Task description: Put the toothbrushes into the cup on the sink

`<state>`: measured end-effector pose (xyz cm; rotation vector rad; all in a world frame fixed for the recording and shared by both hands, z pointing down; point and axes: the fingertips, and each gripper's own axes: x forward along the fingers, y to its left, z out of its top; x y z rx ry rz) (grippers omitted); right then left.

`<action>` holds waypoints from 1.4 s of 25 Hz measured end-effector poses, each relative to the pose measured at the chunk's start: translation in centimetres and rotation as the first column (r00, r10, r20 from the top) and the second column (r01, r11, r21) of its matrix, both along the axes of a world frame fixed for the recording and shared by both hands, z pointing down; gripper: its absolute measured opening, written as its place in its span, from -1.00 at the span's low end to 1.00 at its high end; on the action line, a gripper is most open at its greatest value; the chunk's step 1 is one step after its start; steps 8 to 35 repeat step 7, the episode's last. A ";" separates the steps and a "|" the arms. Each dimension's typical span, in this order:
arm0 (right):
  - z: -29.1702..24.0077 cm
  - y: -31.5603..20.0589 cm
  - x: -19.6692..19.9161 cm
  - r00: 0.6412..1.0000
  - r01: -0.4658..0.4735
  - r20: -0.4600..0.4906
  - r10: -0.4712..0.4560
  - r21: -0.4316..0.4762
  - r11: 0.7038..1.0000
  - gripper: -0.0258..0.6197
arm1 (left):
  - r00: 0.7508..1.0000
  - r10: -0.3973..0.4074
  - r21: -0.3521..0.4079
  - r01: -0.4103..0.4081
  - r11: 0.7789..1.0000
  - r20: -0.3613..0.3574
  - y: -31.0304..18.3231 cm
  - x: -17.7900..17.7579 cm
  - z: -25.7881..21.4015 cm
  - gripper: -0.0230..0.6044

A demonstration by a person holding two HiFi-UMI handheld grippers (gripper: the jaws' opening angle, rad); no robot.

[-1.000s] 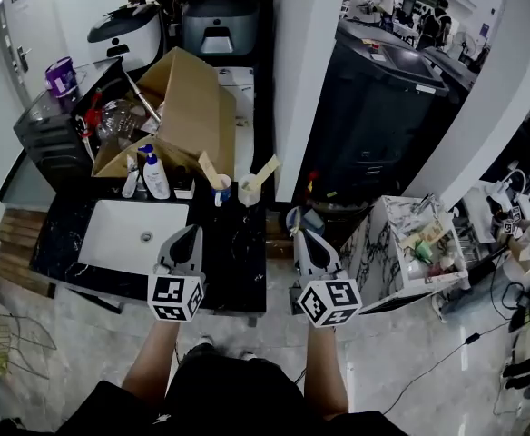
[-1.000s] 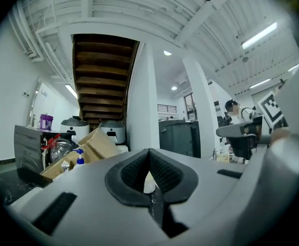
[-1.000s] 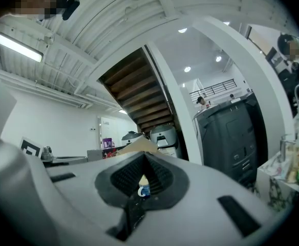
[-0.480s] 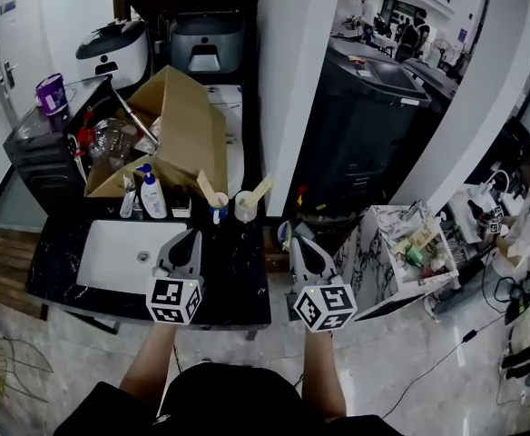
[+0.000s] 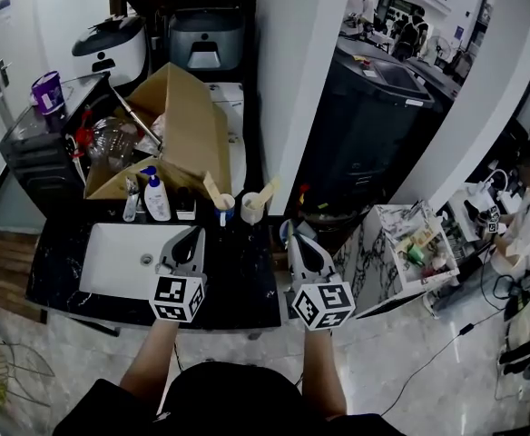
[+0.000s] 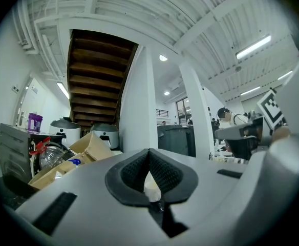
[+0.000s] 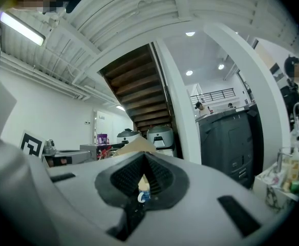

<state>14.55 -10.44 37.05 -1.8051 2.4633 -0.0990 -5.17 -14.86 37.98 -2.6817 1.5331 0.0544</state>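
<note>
Both tongs are clenched tight with nothing in them. The left gripper (image 5: 193, 234) sits in the lower middle of the head view, over the black counter (image 5: 238, 280), just right of the white sink (image 5: 111, 248). The right gripper (image 5: 295, 236) is next to it, just past the counter's right edge. Both point at two cups at the back of the counter, near the frame's centre: a cup with a blue handle (image 5: 224, 210) and a white cup (image 5: 250, 210) just beside it. A tan toothbrush (image 5: 211, 189) leans left out of the first, and another toothbrush (image 5: 267, 192) leans right out of the second. A cardboard box (image 5: 188, 121) and a pump bottle (image 5: 157, 200) sit behind the sink, upper left.
</note>
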 end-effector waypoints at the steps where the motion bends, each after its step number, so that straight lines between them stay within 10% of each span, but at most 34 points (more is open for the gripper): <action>1: 0.1 -0.1 0.0 1.000 -0.004 -0.001 0.004 -0.003 1.000 -0.92 | 1.000 0.002 0.002 -0.002 1.000 0.000 -0.2 -0.1 0.0 -0.92; 35: -0.3 -1.1 -0.3 1.000 -0.015 -0.009 0.015 -0.002 1.000 -0.92 | 1.000 0.005 0.004 -0.005 1.000 -0.006 -1.4 -0.6 -0.4 -0.92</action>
